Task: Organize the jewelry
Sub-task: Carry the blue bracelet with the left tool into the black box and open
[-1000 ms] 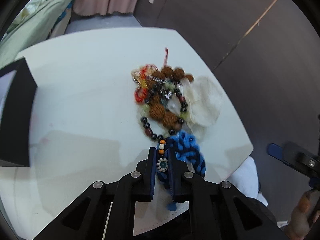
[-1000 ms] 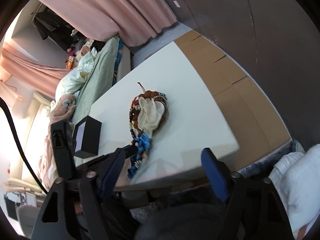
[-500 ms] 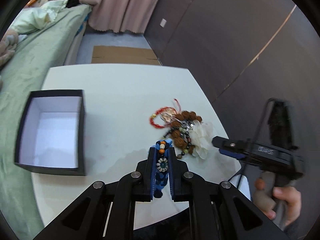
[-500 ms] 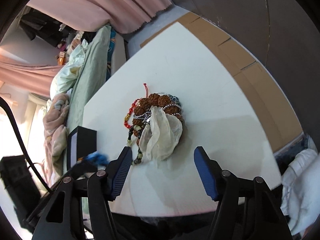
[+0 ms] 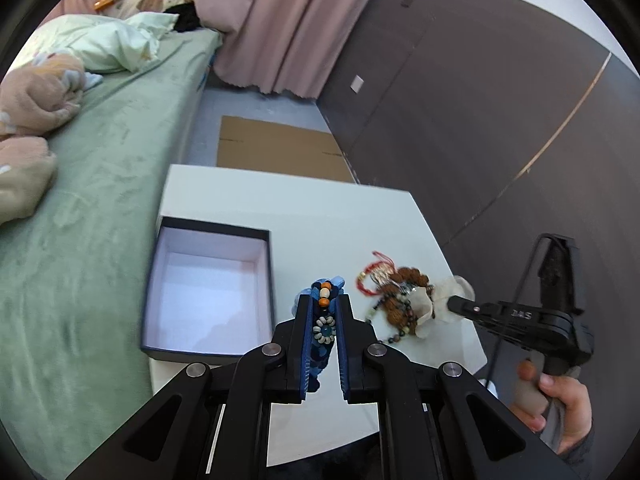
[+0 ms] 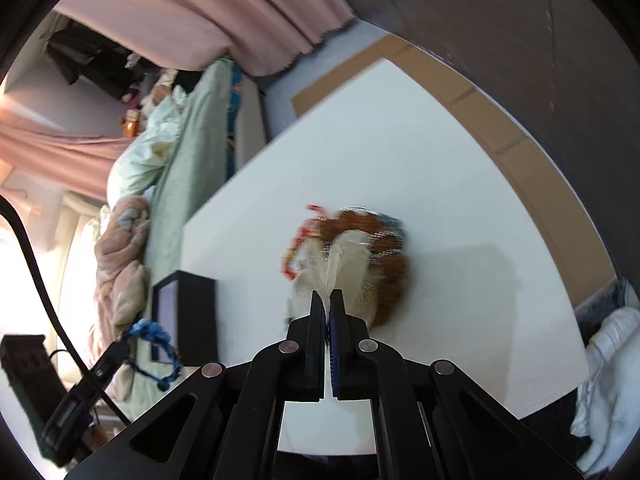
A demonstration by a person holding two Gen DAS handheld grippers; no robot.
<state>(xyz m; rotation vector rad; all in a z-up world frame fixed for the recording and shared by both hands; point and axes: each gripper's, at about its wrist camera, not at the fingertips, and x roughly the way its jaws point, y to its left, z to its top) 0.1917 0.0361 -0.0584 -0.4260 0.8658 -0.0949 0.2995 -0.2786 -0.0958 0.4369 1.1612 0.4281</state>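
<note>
My left gripper [image 5: 322,300] is shut on a blue braided bracelet [image 5: 323,330] with orange and white beads, held above the white table [image 5: 320,216] just right of an open black box [image 5: 208,292] with a white inside. A jewelry pile [image 5: 394,294] of brown beads and red cord lies to the right. My right gripper [image 6: 329,298] is at the pile, its jaws closing and pinching a white fabric pouch [image 6: 340,264] that lies on the pile [image 6: 384,240]. In the right wrist view the left gripper [image 6: 116,354] and the blue bracelet [image 6: 152,332] hang beside the box [image 6: 192,312].
A green bed [image 5: 100,184] with pillows runs along the table's left side. Flat cardboard [image 5: 276,152] lies on the floor beyond the table, below a pink curtain [image 5: 288,28]. A dark wall [image 5: 500,100] stands at the right. A hand [image 5: 560,404] holds the right gripper's handle.
The left gripper rose and drew back from the pile with the blue bracelet, bringing the box into view. The right gripper came in over the pile and closed on the white pouch.
</note>
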